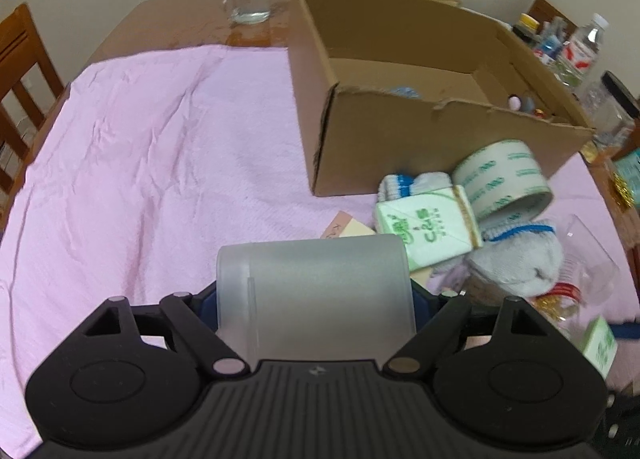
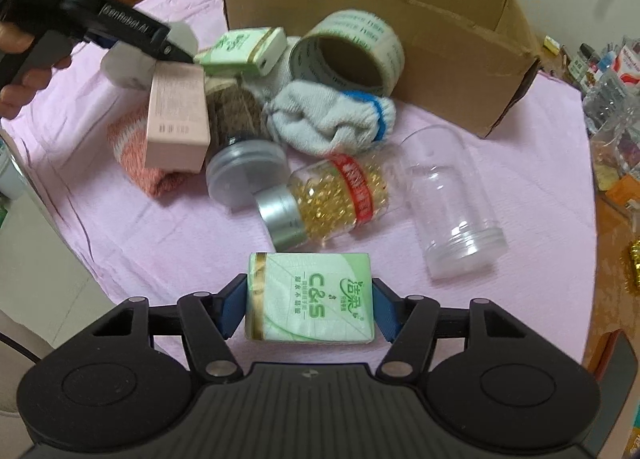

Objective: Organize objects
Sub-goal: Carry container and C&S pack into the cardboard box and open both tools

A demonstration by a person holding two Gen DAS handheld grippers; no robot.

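Both tongs loaded; box lies ahead and right of the left one, ahead of the right one.

Left tongs (image 1: 316, 299): pinched on a frosted cup (image 1: 314, 291), held clear of the pink cloth (image 1: 140, 163), its long axis running forward along the fingers. From here the box (image 1: 400, 147) is seen ahead and to the right, open top up, near wall facing the tongs, a few small items already inside. Between the two, at the box's near wall, a heap is noted: tape roll (image 1: 502, 183), tissue pack (image 1: 428, 231), sock (image 1: 516, 259). Right tongs (image 2: 308, 307): blue pads pressed on the short ends of a second pack (image 2: 310, 297), long axis lying across the fingers. The box is straight ahead, beyond the capsule bottle (image 2: 328, 199) and clear jar (image 2: 452, 199). Judged: the left is nearer the box; either load must be lifted over the near wall.
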